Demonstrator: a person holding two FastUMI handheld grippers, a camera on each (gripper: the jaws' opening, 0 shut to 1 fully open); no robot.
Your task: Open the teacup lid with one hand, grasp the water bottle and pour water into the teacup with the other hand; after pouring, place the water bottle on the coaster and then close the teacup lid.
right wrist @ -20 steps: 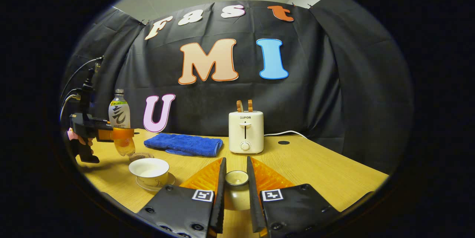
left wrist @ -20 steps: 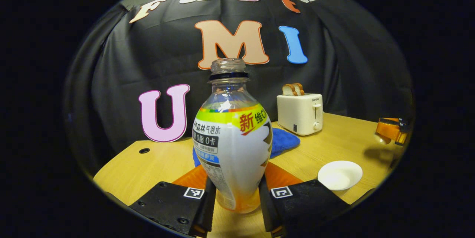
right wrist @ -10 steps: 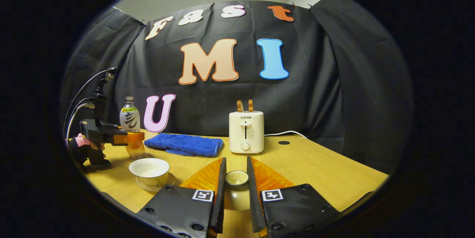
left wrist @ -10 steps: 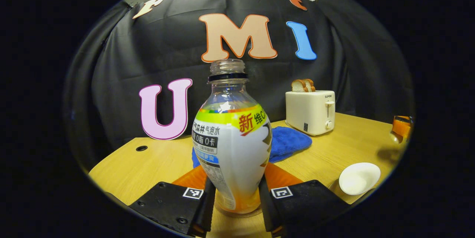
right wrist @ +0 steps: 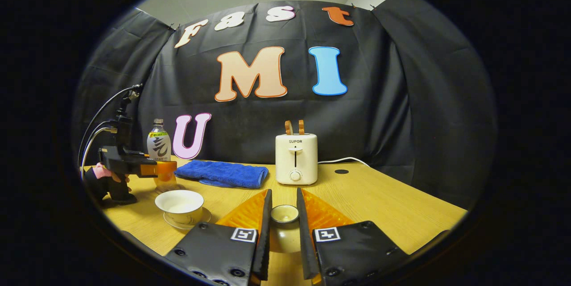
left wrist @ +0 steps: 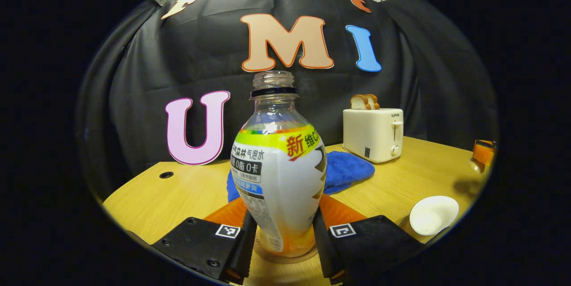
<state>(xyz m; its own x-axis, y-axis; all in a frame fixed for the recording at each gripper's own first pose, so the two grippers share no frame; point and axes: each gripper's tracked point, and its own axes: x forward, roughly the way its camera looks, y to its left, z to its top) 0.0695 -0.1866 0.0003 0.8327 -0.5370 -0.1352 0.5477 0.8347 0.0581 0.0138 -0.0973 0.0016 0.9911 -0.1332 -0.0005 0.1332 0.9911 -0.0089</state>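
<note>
Two grippers are working at one wooden table. In the left gripper view, the left gripper is gripping the uncapped water bottle low on its body, a finger pressing on each side; the fingers are hiding the lower flanks of the bottle. One round coaster is peeking out as a thin rim right under the bottle's base, but whether the base is touching it is hard to make out. At 4 o'clock from the bottle, one white teacup is sitting open near the edge of the view, with its far side cut off. At 3 o'clock, by the rim of the view, a small piece of the right gripper is showing, too clipped to judge.

In the right gripper view, the right gripper is clamping the teacup lid, upturned, between its fingers; the lid's sides are lying hidden behind them. The teacup is resting on one saucer at 9 o'clock from the lid. Beyond it at 10 o'clock, a hand, partly shadowed, is holding the left gripper around the bottle. One blue towel is lying folded at 11 o'clock, and one white toaster holding two slices of toast is standing at 12 o'clock.
</note>
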